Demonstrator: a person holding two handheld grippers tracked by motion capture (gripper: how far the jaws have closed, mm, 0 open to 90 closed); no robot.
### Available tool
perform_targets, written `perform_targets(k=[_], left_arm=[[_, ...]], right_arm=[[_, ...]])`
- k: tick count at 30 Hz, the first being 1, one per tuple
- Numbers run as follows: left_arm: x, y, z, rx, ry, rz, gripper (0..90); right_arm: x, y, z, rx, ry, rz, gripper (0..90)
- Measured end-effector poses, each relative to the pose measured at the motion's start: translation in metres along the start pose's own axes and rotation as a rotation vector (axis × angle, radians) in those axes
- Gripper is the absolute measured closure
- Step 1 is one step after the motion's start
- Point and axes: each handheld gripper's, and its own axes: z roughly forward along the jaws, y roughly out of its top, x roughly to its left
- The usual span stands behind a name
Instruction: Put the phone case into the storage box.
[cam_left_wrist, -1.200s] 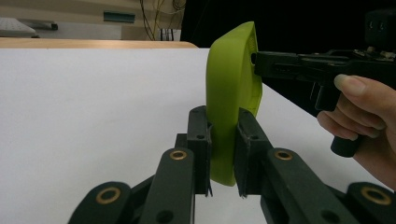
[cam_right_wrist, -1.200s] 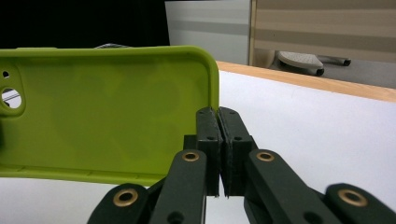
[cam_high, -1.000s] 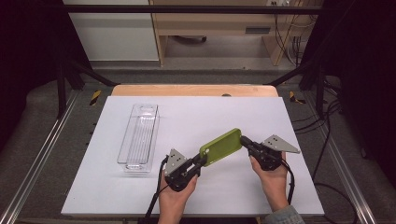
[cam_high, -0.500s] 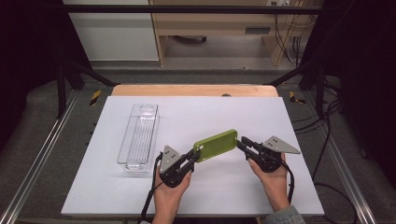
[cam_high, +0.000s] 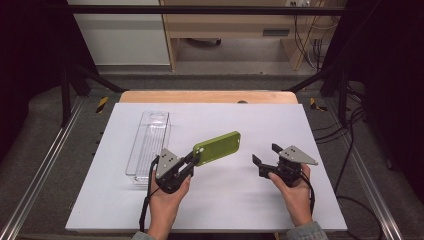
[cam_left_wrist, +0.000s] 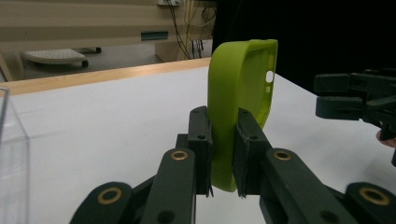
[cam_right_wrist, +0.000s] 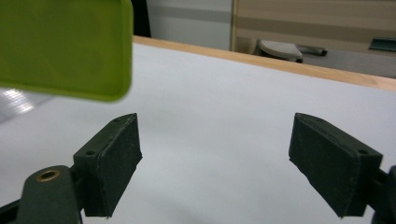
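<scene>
Two hand-held black two-jaw grippers work above a white rectangular table sheet (cam_high: 220, 200), each carried by one of the person's hands, which enter from the lower edge of the high view. Left gripper (cam_high: 194, 159): its jaws are clamped on the near end of a lime-green, soft plastic phone case with rounded corners (cam_high: 218, 147); in the left gripper view the two pads press on the case's (cam_left_wrist: 243, 93) side wall from either side, and the case stands upright between them with its hollow inner face and a small cut-out turned toward the right of that view. The case is lifted clear of the sheet and slants up and away from the left gripper toward the middle of the table. Right gripper (cam_high: 267, 156): its jaws have just been opening and now stand wide apart with nothing between them; in the right gripper view (cam_right_wrist: 215, 158) the green case (cam_right_wrist: 65, 46) lies up and to the left of them, out of contact, beyond the left fingertip (cam_right_wrist: 112, 154). The right gripper sits well apart from the case, at the right of the sheet. A clear, long, rectangular plastic tray (cam_high: 150, 145) rests on the sheet just beside the left hand (cam_high: 164, 200), on its outer side. A light wooden strip (cam_high: 210, 96) borders the far edge of the sheet.
</scene>
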Motion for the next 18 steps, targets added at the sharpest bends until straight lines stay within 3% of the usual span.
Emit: perform_targets(k=[2,7,8,12,18], left_arm=[[0.004,0.005,-0.002,0.002,0.007,0.010,78.9],[0.011,0.014,-0.007,0.012,0.029,0.040,78.9],[0.014,0.018,-0.011,0.009,0.039,0.062,78.9],[0.024,0.023,-0.014,0.004,0.046,0.057,78.8],[0.038,0.036,-0.017,0.003,0.060,0.079,78.9]], right_arm=[[0.001,-0.002,-0.002,0.015,-0.018,-0.017,16.7],[-0.001,-0.009,-0.005,0.021,0.000,-0.025,13.3],[-0.001,-0.010,-0.006,0.019,0.006,-0.022,12.6],[-0.004,-0.011,-0.004,0.022,0.027,-0.009,12.5],[-0.004,-0.013,-0.002,-0.001,0.010,-0.016,13.4]])
